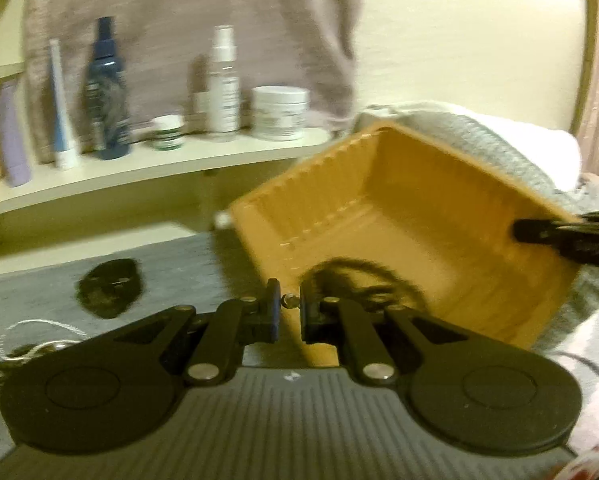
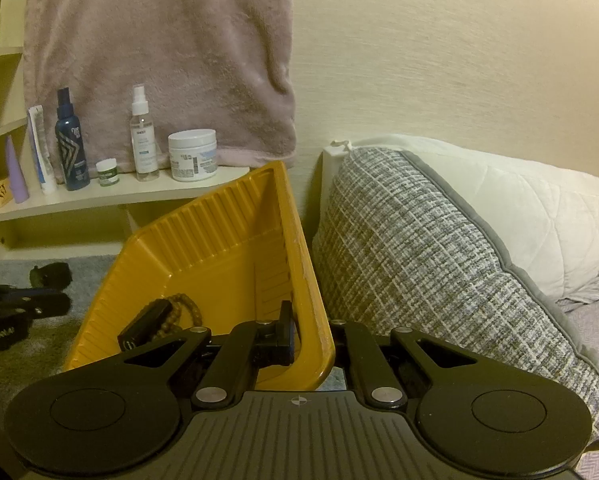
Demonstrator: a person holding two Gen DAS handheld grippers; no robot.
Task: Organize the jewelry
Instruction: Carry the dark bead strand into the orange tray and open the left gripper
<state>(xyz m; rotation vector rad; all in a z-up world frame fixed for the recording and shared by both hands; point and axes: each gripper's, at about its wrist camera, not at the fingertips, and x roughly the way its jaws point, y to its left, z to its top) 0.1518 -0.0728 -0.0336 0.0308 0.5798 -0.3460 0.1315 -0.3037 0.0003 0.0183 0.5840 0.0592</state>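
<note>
Tipping is the main risk here: the mustard-yellow ribbed plastic tray (image 2: 219,248) is tilted steeply, its open side facing the cameras, and the right gripper (image 2: 311,336) is clamped on its near wall, one finger inside and one outside. If that hold slackens or the tilt grows, the contents could slide out over the low edge onto the grey carpet (image 1: 187,264). The tray leans close beside a grey-and-white woven cushion (image 2: 419,248), which may catch it on that side only.

Inside the tray, a brown wooden bead bracelet (image 2: 179,310) lies at the low end with a dark flat piece (image 2: 143,326) I cannot identify, just left of the right gripper's inner finger.

The left gripper (image 1: 290,301) is closed on a small silvery jewellery piece (image 1: 290,300), pinched at the very tips; the picture is blurred, so its kind is unclear. It hangs at the tray's lower rim, and so slight a grip could drop the piece short of the tray.

On the carpet to the left lie a dark heap of jewellery (image 1: 109,288) and a thin pale chain (image 1: 39,330), well apart from both grippers, not yet sorted
</note>
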